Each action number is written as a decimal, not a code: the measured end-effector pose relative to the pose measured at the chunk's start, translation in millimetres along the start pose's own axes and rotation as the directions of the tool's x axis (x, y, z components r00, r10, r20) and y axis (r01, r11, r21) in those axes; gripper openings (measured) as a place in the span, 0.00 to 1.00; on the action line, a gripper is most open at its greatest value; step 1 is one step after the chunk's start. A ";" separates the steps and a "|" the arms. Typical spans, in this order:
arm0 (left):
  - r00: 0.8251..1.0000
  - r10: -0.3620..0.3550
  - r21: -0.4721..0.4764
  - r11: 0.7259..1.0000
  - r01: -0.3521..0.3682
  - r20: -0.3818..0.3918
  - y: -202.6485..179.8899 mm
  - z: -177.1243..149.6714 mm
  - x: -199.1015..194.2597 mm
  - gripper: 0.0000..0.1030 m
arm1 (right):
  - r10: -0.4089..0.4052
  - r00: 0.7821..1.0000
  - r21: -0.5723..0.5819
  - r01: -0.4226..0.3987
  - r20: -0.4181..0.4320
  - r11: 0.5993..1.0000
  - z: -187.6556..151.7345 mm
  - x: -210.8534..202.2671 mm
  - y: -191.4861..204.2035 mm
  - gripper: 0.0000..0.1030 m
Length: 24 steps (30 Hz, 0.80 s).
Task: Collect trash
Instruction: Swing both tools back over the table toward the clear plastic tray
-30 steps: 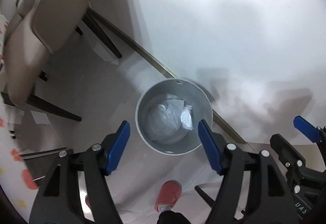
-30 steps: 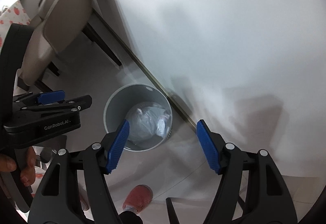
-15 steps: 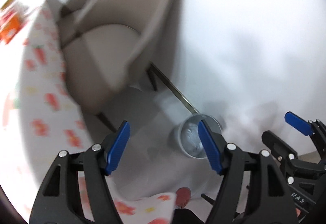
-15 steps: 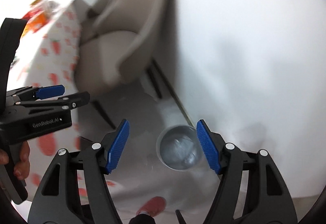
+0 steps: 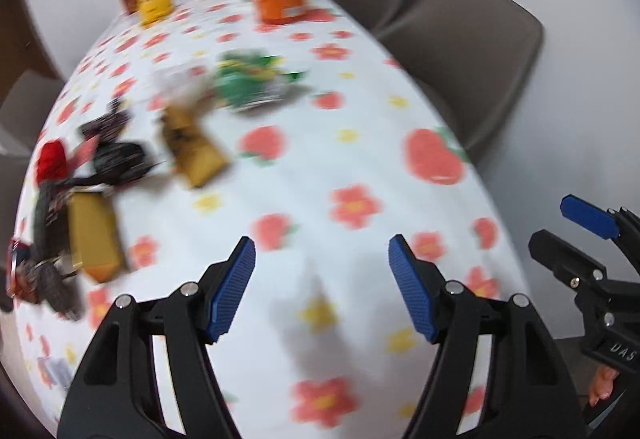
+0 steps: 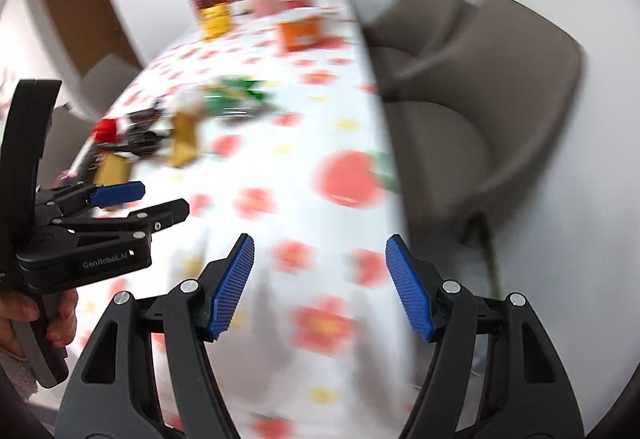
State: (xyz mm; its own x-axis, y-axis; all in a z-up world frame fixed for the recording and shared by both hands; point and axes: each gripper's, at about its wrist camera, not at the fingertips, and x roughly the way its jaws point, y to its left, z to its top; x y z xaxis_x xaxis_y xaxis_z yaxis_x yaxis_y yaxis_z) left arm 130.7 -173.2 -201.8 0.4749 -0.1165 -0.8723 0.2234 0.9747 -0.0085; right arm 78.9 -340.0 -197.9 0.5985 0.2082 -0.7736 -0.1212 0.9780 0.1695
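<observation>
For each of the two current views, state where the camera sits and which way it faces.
Left wrist: sits on the left gripper, looking forward and down over the floral tablecloth toward the scattered wrappers; its own open jaws show, and the right gripper at right.
Right wrist: sits on the right gripper, facing the same table and the grey chair; its open jaws show, with the left gripper and the hand holding it.
Shared: tablecloth, wrappers, far-end containers, chairs; both views are motion-blurred.
</observation>
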 end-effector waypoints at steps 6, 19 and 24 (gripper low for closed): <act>0.999 0.053 -0.125 0.991 -0.053 -0.002 116.7 -23.0 -29.7 0.67 | 0.061 0.998 -0.115 -0.061 -0.008 0.992 32.5 32.6 105.7 0.64; 0.989 0.150 -0.334 0.932 -0.140 0.005 243.8 -79.1 -81.2 0.67 | 0.190 0.978 -0.354 -0.209 -0.088 0.912 50.0 53.3 258.1 0.64; 0.969 0.244 -0.490 0.840 -0.234 -0.044 275.9 -124.1 -102.5 0.67 | 0.284 0.945 -0.453 -0.327 -0.163 0.830 40.4 60.9 301.3 0.64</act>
State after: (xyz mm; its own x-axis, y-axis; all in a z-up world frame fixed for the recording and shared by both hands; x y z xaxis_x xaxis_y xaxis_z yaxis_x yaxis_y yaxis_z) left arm 38.1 131.3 -175.4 0.4771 0.1333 -0.8687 -0.3403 0.9394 -0.0428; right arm 110.8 -32.9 -169.3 0.4019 0.4754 -0.7826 -0.6548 0.7467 0.1172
